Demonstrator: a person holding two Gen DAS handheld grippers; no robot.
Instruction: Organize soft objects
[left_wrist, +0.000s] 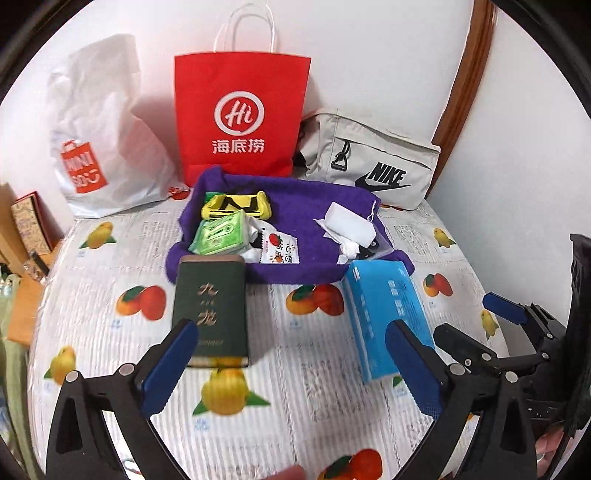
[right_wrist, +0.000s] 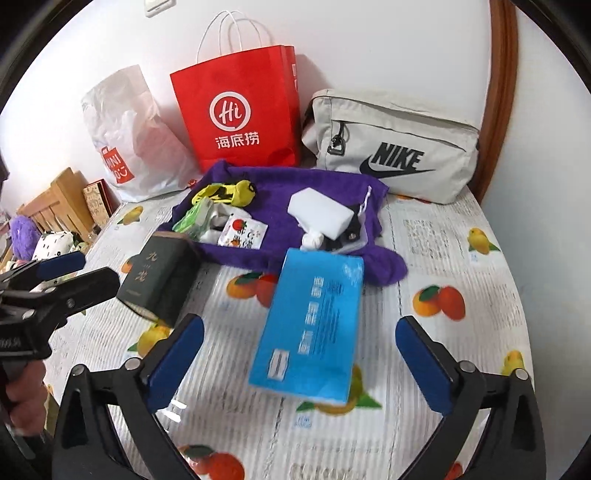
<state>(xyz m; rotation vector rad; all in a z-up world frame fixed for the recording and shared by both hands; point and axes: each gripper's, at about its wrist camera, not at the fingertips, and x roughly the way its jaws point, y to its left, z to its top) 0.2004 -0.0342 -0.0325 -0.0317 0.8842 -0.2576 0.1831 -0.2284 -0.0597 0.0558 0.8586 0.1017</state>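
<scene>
A purple cloth (left_wrist: 295, 210) (right_wrist: 280, 184) lies on the table with small items on it: a yellow-black sock (left_wrist: 236, 205) (right_wrist: 229, 192), a green packet (left_wrist: 221, 232), a strawberry sachet (left_wrist: 280, 249) (right_wrist: 242, 230) and a white block (left_wrist: 351, 223) (right_wrist: 319, 214). A dark green box (left_wrist: 210, 310) (right_wrist: 157, 278) and a blue tissue pack (left_wrist: 388, 314) (right_wrist: 314, 328) lie in front. My left gripper (left_wrist: 291, 365) is open, just before the green box. My right gripper (right_wrist: 299, 365) is open around the near end of the tissue pack.
A red paper bag (left_wrist: 240, 118) (right_wrist: 240, 110), a white plastic bag (left_wrist: 99, 140) (right_wrist: 129, 140) and a grey Nike pouch (left_wrist: 373, 158) (right_wrist: 395, 147) stand along the wall. The fruit-print tablecloth (left_wrist: 295, 369) covers the table. Wooden furniture (right_wrist: 62, 203) stands at the left.
</scene>
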